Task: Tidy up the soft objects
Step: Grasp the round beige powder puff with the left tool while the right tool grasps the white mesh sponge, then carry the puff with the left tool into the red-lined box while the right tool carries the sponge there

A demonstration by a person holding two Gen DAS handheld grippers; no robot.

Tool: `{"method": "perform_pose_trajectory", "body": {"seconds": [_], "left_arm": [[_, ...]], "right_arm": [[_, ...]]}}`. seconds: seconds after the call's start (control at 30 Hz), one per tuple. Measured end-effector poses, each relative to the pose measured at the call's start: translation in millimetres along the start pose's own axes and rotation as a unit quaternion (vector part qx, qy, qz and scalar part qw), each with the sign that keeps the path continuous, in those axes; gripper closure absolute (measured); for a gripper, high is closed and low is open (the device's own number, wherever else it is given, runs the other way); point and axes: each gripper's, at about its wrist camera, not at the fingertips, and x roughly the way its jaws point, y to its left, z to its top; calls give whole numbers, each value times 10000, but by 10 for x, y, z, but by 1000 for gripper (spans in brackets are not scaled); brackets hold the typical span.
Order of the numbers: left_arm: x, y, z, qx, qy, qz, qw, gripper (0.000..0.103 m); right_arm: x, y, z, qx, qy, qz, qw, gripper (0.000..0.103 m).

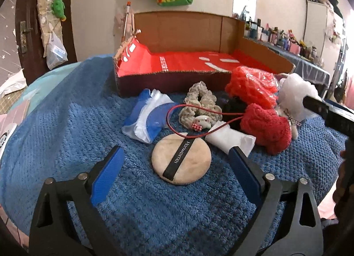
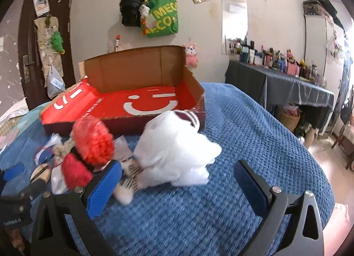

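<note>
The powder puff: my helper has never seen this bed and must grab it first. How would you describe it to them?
On the blue blanket, in front of the open cardboard box with the red lining, lies a heap of soft things. The powder puff lies nearest the left gripper, whose jaws are open. It is the only flat beige disc, crossed by a black strap with white lettering.

Soft clutter before open box

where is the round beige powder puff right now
In the left wrist view the powder puff lies flat on the blue blanket, low in the middle between the open left gripper's fingers, in front of the grey scrunchie.
</note>
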Motion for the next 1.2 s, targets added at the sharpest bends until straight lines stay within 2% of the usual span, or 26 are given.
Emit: {"method": "perform_pose_trajectory", "body": {"seconds": [0.17, 0.23, 0.27, 0.33, 0.37, 0.4, 0.5, 0.87, 1.2], "left_arm": [[85, -1, 29, -25, 238, -171, 9996, 30], [94, -15, 36, -20, 284, -279, 9992, 46], [93, -22, 36, -7, 291, -303, 9991, 49], [82, -23, 53, 3, 297, -368, 9989, 53], [65, -23, 55, -11, 291, -415, 9987, 53], [49, -23, 58, -18, 279, -429, 9987, 54], [-38, -19, 97, 6, 203, -478, 9987, 55], [-303, 40, 362, 85, -260, -465, 9985, 55], [-373, 12, 474, 169, -396, -509, 9978, 55]], "right_arm": [[222, -114, 156, 80, 384, 52, 9992, 0], [343, -118, 188, 15, 648, 123, 9978, 0], [379, -122, 193, 18, 726, 181, 9972, 0], [430, -140, 188, 97, 823, 407, 9957, 7], [456, -146, 179, 126, 900, 581, 9942, 24], [472, -153, 174, 165, 966, 725, 9925, 35], [414, -167, 171, 245, 888, 927, 9914, 46], [37, -125, 329, 28, 341, 1004, 9944, 56], [-92, -28, 416, -64, 123, 1091, 9939, 57]]}}
